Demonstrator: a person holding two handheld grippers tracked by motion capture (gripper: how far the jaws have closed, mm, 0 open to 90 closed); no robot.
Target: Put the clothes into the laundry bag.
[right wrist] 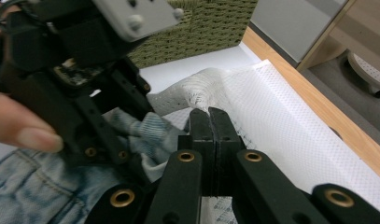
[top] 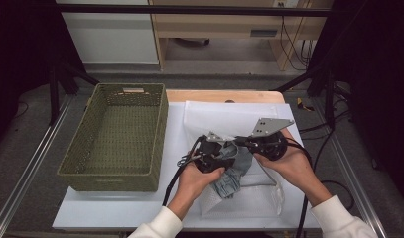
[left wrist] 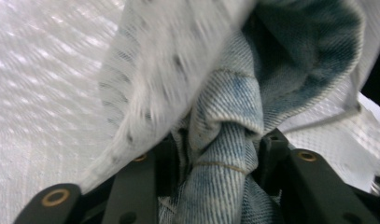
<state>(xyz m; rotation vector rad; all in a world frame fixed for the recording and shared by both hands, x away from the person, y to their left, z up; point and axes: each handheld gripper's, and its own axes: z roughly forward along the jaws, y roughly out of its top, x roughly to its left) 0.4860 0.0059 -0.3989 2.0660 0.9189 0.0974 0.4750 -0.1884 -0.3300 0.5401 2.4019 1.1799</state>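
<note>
A light blue denim garment [top: 230,182] lies crumpled at the mouth of a white mesh bag [top: 224,115] on the table. My left gripper [top: 233,159] is shut on a bunched fold of the denim [left wrist: 227,135], which fills the gap between its jaws, with the mesh bag [left wrist: 47,93] draped over and behind it. My right gripper [right wrist: 208,114] is shut on a raised edge of the mesh bag [right wrist: 271,116], its jaws pressed together. In the right gripper view the left gripper [right wrist: 85,98] sits close at the left, above the denim [right wrist: 19,186].
An olive woven basket [top: 115,174] stands at the left of the white table mat [top: 115,208], with nothing in it. The wooden table edge [top: 214,95] runs behind the bag. Cables trail off at the right, beside a dark frame post.
</note>
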